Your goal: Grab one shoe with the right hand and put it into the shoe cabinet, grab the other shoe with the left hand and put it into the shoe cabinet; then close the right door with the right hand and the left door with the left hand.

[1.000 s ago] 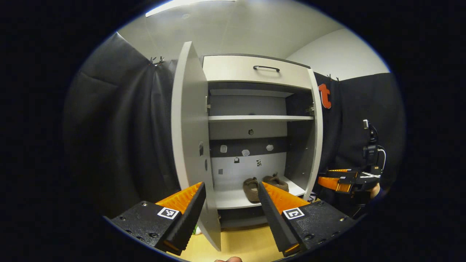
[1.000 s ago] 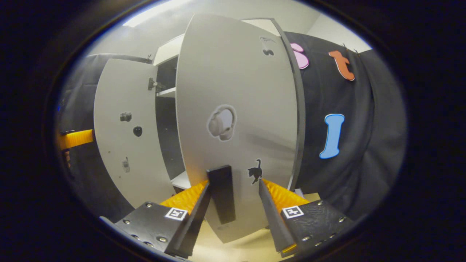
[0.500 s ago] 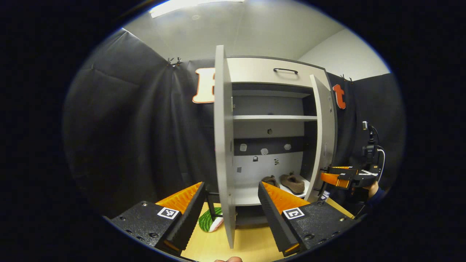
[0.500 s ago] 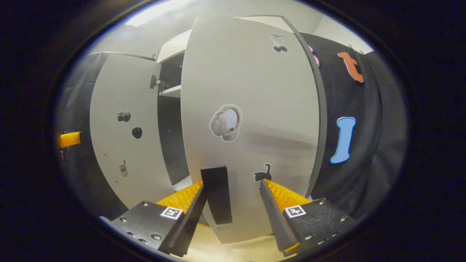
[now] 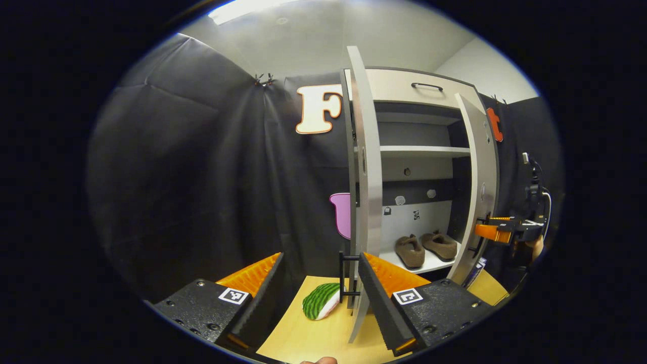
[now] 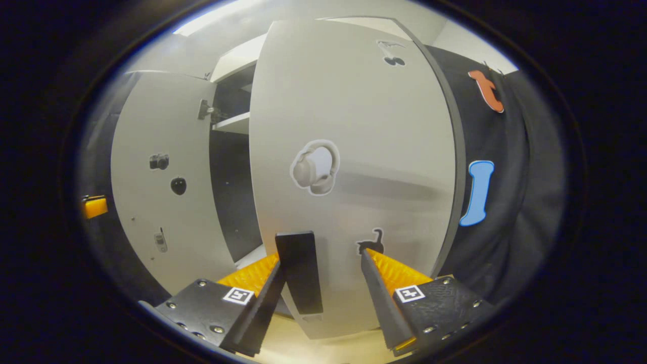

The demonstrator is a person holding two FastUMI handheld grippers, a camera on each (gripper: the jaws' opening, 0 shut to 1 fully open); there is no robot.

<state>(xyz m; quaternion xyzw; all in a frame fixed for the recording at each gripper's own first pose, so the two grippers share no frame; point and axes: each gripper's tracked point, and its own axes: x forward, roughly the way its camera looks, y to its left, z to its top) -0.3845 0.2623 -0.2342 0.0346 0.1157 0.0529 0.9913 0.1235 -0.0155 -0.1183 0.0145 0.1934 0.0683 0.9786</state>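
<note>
**Shoe cabinet: both shoes in, both doors partly open**

The shoe cabinet (image 5: 419, 96) stands on a wooden tabletop (image 5: 323, 336), with two brown shoes (image 5: 425, 247) side by side on its bottom shelf. In the left gripper view, the left door (image 5: 365, 177) is seen nearly edge-on; the left gripper (image 5: 321, 283) has its fingers spread wide, the door's lower edge and dark handle (image 5: 345, 278) standing between them, with nothing pressed. A green striped object (image 5: 319, 307) lies on the tabletop just beside the door. In the right gripper view, the right door (image 6: 354, 151) faces the camera at an angle, and the right gripper (image 6: 321, 283) has its fingers wide apart around the door's dark handle (image 6: 299, 273), the left finger close against it. The right gripper also shows far off in the left gripper view, at the right door's edge.
</note>
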